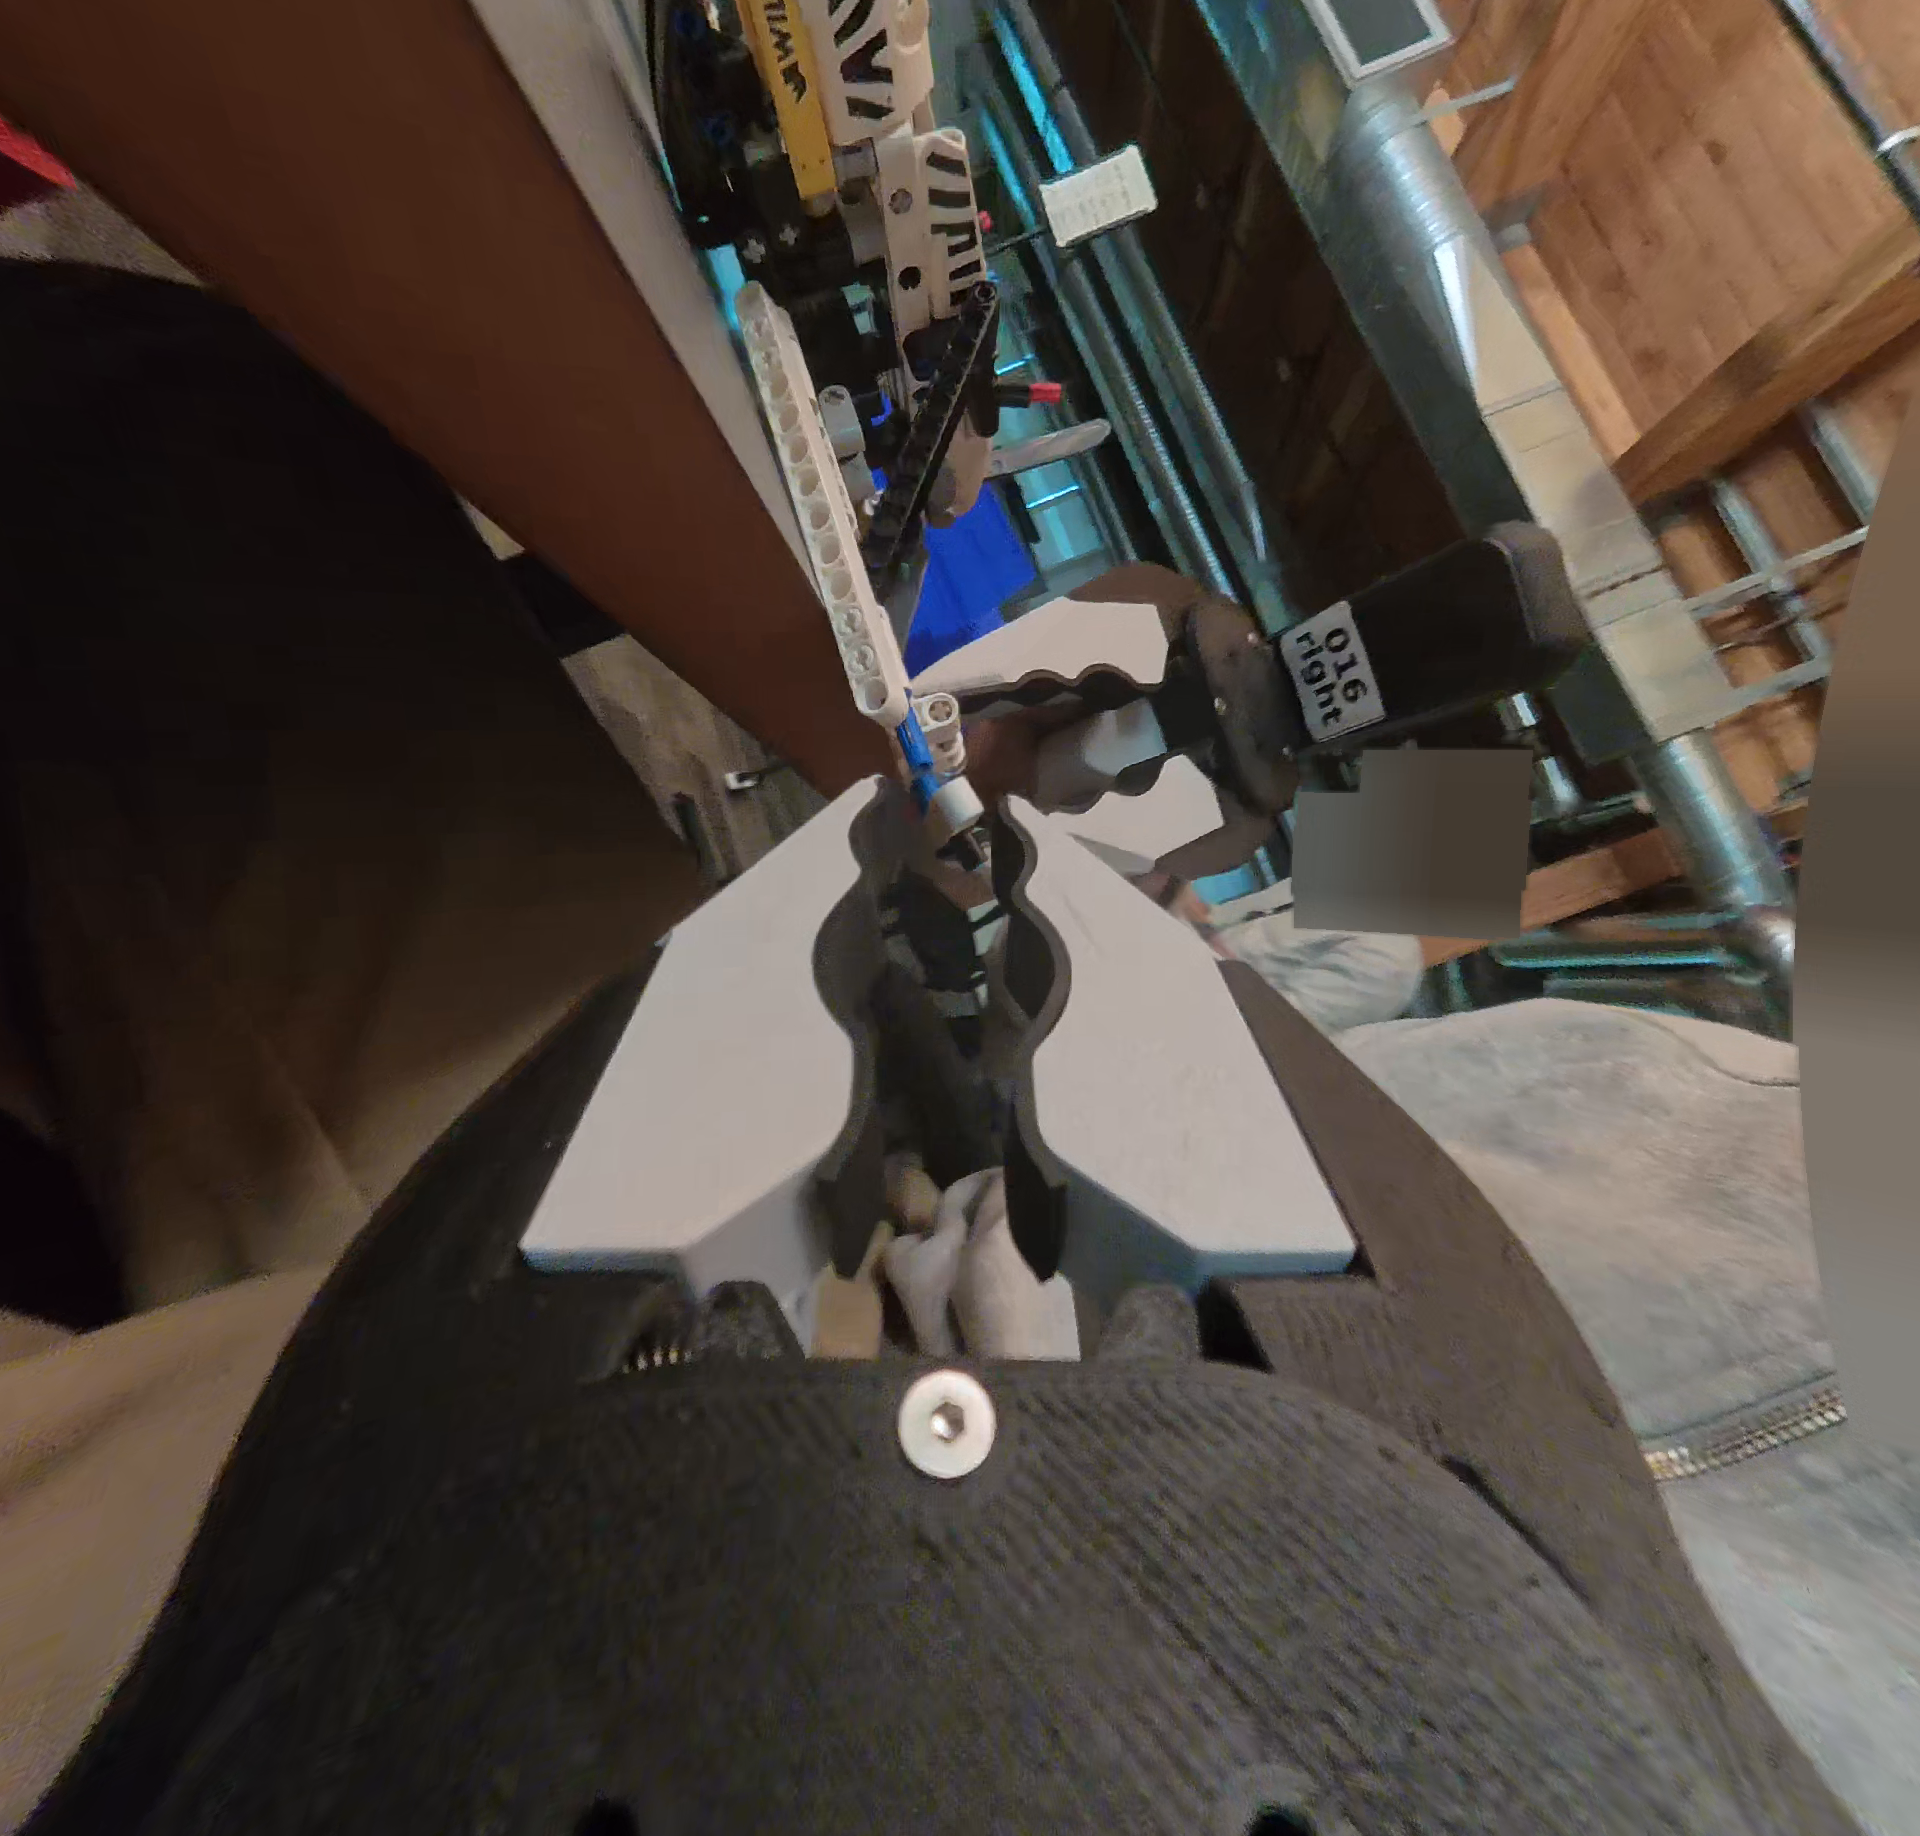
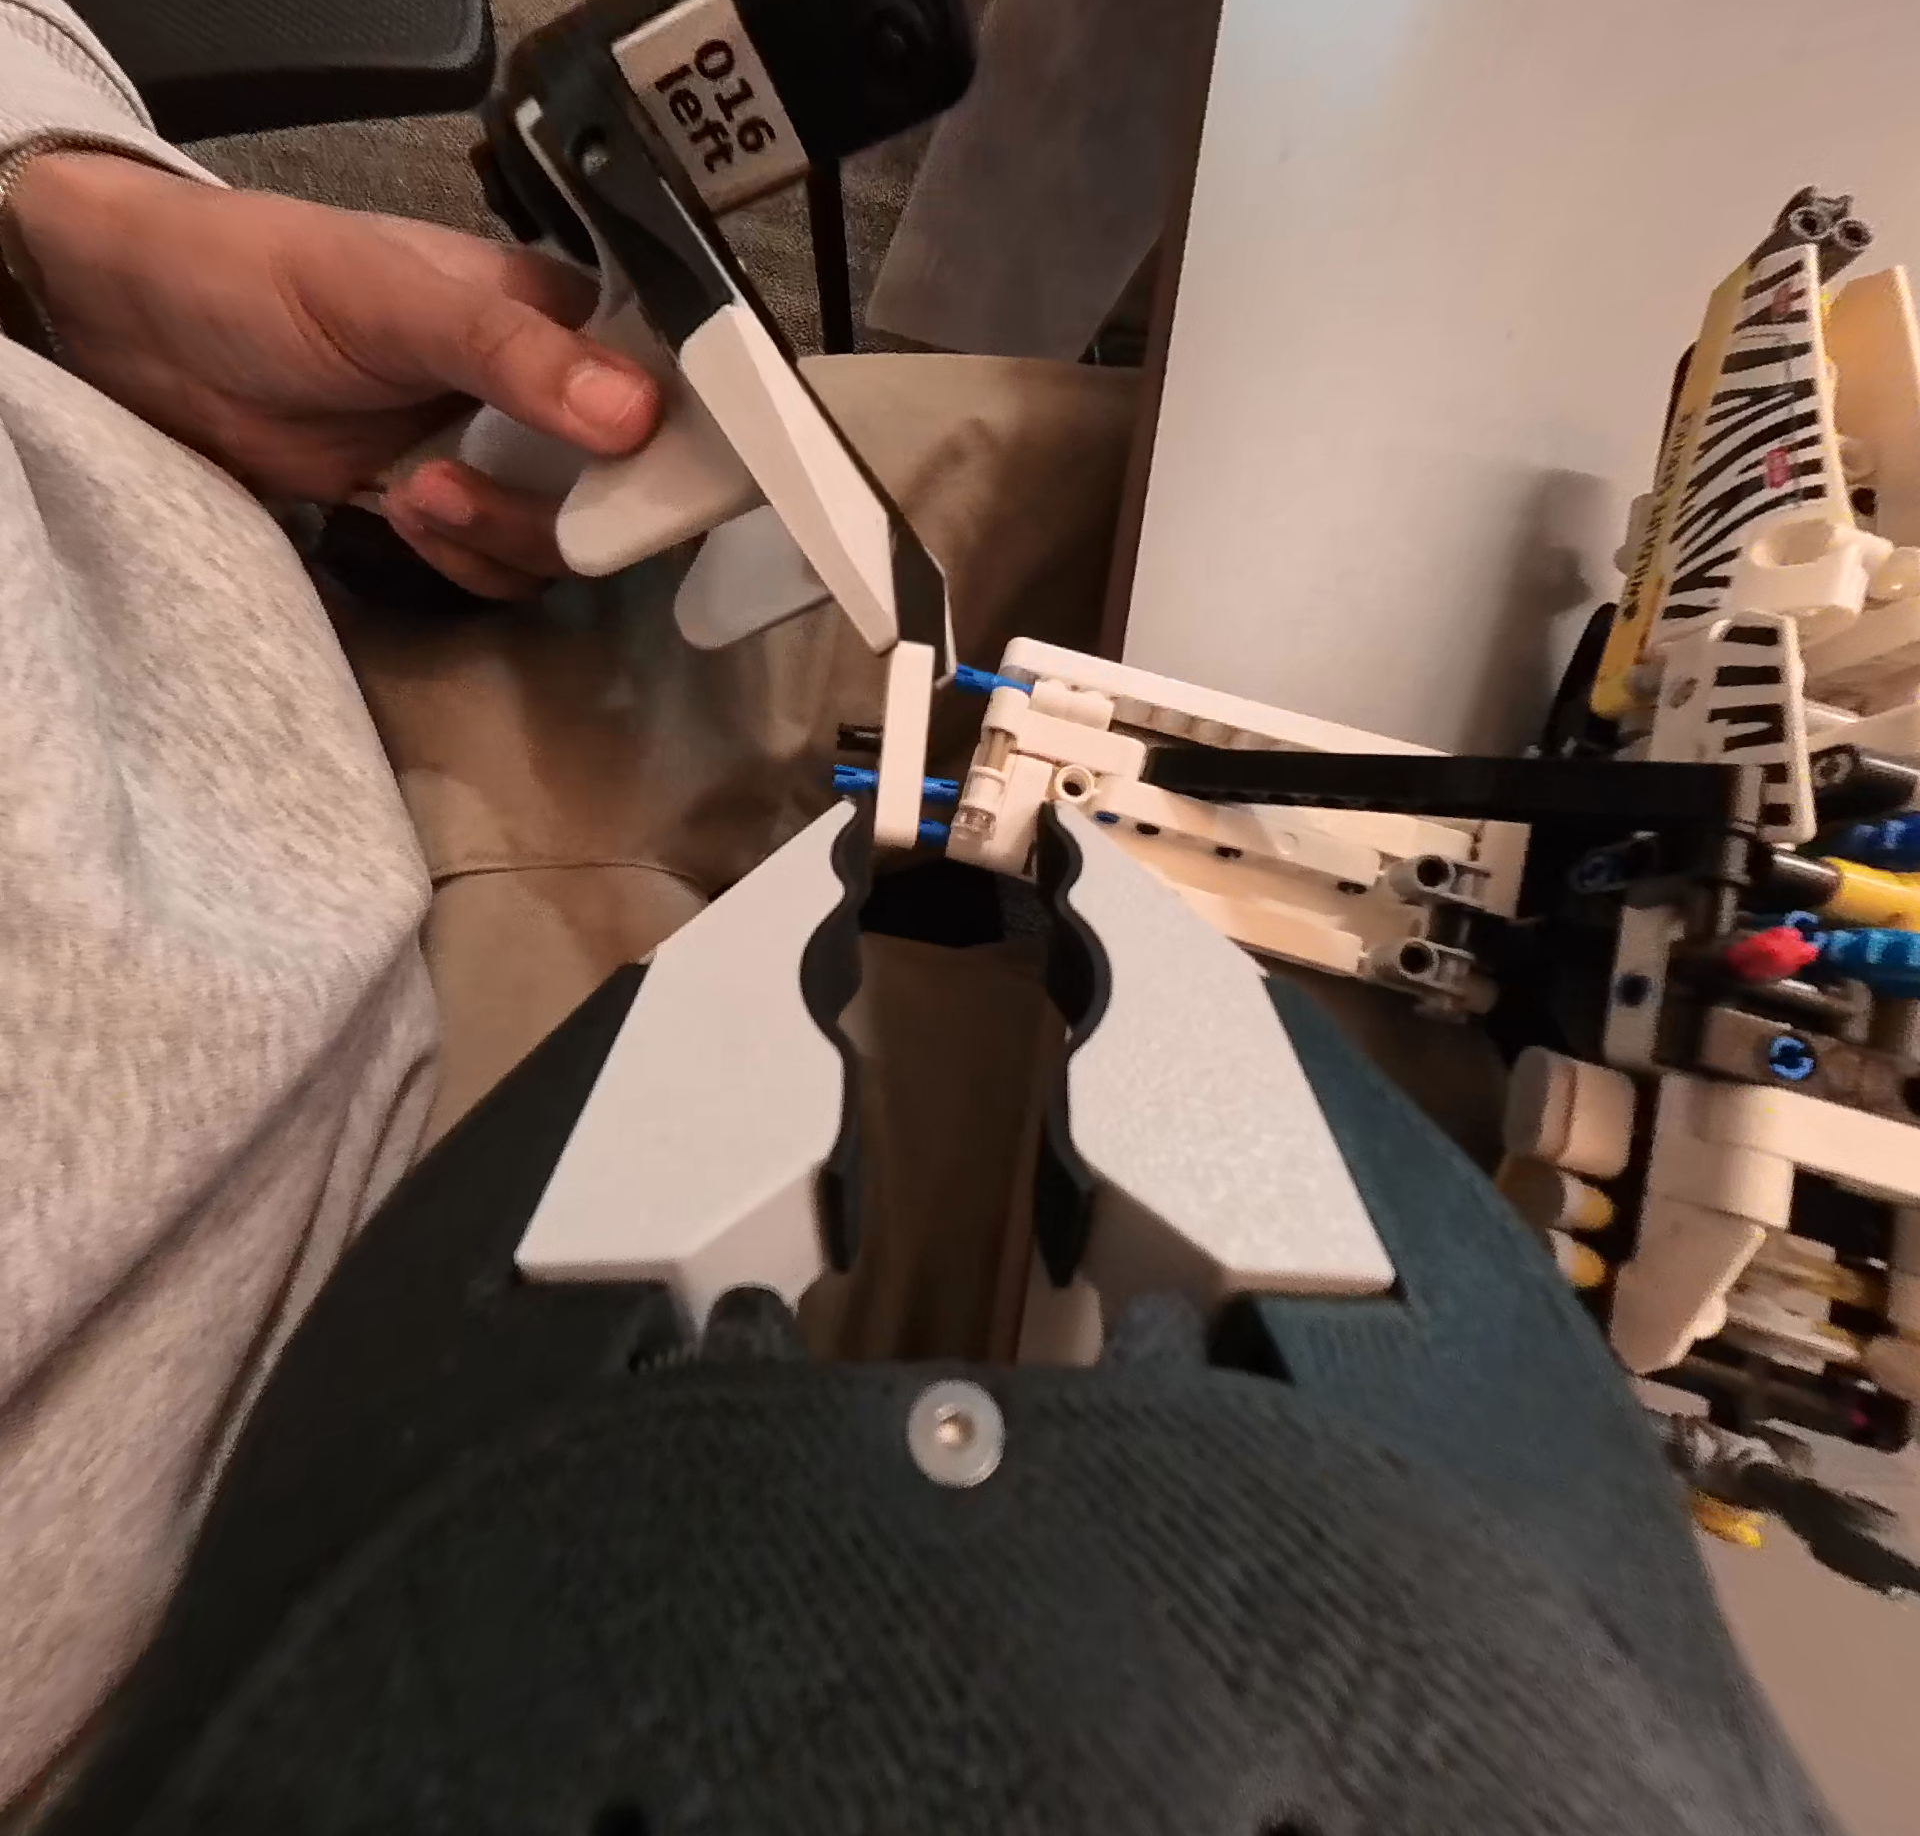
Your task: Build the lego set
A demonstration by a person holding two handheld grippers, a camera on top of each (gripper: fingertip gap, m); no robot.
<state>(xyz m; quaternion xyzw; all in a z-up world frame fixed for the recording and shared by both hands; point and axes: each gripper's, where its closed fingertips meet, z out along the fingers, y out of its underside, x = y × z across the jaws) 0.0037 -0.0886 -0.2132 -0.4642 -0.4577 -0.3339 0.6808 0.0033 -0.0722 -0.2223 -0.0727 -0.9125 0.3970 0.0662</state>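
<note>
**Model mostly built, end piece going on**

We see the model (image 2: 1558, 851) largely assembled, lying at the table (image 2: 1507, 228) edge. Our left gripper (image 2: 920, 659) pinches a white beam (image 2: 902, 747) at its blue pins (image 2: 940, 787), not yet seated. Our right gripper (image 2: 945, 830) hovers spread, empty, just below.

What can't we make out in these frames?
Right wrist view: lego model lower right, blurred and cut by the edge.
Right wrist view: whether blue pins reach the model, too small.
Left wrist view: left gripper hold on white piece, hidden by its fingers.
</note>
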